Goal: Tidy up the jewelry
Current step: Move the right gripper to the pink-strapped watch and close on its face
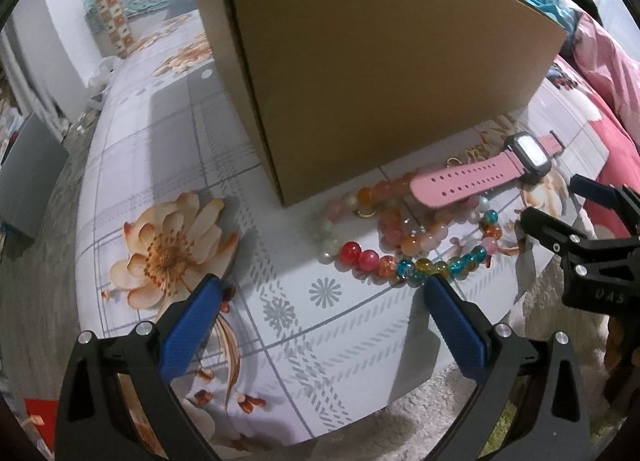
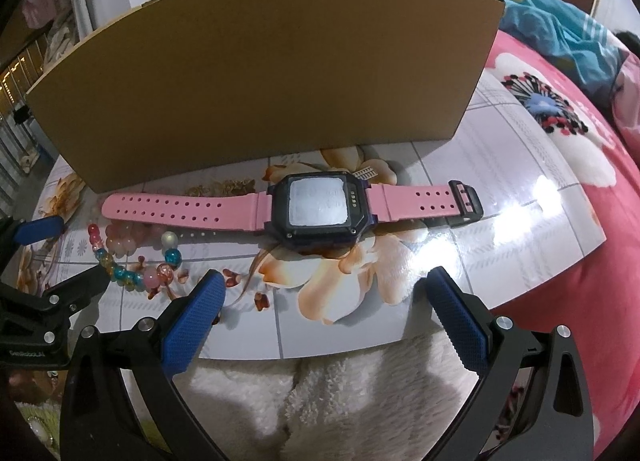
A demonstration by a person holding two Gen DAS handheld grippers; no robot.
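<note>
Nothing sorted yet: both my tongs, left and right, gape empty; watch at twelve o'clock, beads beside the box.

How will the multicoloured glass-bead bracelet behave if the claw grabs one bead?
The multicoloured glass-bead bracelet probably goes floppy: it lies in a loose curve. The round glossy beads look slippery and could squirt out. It touches the peach bead bracelet, so that may drag along.
</note>
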